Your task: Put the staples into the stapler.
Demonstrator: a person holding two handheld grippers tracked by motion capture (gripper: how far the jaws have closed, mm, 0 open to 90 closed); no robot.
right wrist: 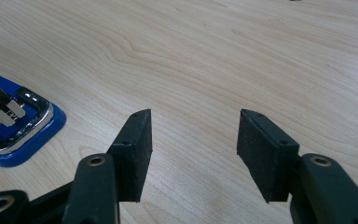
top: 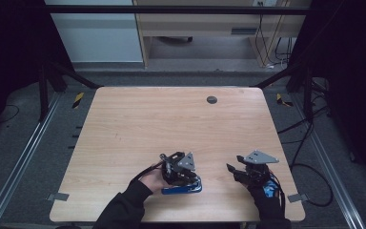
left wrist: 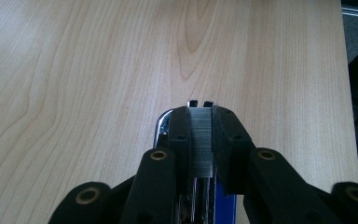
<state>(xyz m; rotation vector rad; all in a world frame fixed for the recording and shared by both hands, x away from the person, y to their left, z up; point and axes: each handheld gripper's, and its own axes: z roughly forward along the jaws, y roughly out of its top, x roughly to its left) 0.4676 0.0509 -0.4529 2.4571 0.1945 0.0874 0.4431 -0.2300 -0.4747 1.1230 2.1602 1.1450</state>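
Black jaws of the left gripper [left wrist: 200,135] clamp the blue stapler's [top: 182,189] staple magazine; right gripper [right wrist: 193,140], beside the stapler, stands open, empty

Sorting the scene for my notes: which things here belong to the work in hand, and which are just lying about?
In the job:
- blue stapler with chrome trim
- left gripper, shut on its metal staple rail
- right gripper, open, empty

Lying about:
- small dark round disc at the wooden table's far edge

Left gripper [top: 183,174] clamped; right gripper [right wrist: 193,140] empty, jaws apart.
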